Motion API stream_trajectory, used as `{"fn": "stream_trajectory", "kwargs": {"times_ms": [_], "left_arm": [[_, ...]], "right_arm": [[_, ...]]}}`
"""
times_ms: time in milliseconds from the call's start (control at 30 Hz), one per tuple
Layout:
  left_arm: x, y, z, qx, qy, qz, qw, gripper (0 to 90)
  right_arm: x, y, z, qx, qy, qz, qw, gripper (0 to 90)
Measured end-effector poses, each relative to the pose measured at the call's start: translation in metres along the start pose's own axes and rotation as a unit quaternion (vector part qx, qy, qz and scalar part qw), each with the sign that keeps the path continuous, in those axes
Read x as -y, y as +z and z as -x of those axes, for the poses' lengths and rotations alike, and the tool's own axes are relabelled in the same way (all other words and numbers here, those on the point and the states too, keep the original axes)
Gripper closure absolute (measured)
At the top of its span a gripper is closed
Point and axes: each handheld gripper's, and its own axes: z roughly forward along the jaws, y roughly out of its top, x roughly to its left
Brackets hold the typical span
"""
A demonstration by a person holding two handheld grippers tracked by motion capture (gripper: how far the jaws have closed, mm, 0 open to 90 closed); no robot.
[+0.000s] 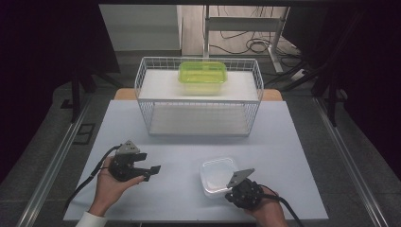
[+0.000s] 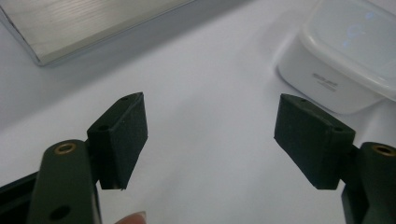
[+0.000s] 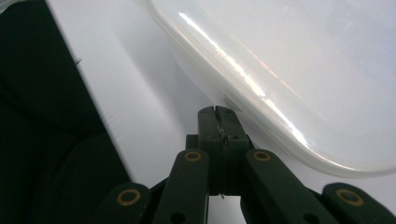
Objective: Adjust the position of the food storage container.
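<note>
A white translucent lidded container [image 1: 216, 176] sits on the pale table [image 1: 179, 151], front right of centre. My right gripper [image 1: 231, 187] is at the container's near right corner. In the right gripper view its jaws [image 3: 217, 114] are shut with nothing between them, tips just under the rim of the container [image 3: 289, 60]. My left gripper [image 1: 150, 172] is held at the front left, pointing right toward the container and apart from it. Its jaws [image 2: 210, 140] stand open and empty, with the container [image 2: 345, 60] beyond them.
A white wire rack [image 1: 198, 97] stands at the back centre of the table, with a green lidded container [image 1: 202, 73] on its top shelf. The rack's base [image 2: 84, 28] is at the top left of the left gripper view. Cables lie on the floor behind.
</note>
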Motion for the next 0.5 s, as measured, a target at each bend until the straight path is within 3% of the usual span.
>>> {"fn": "stream_trajectory", "kwargs": {"times_ms": [500], "left_arm": [[0.0, 0.003, 0.0, 0.0, 0.002, -0.006, 1.0, 25.2]], "right_arm": [[-0.038, 0.02, 0.031, 0.013, 0.014, 0.019, 0.9997, 89.4]]}}
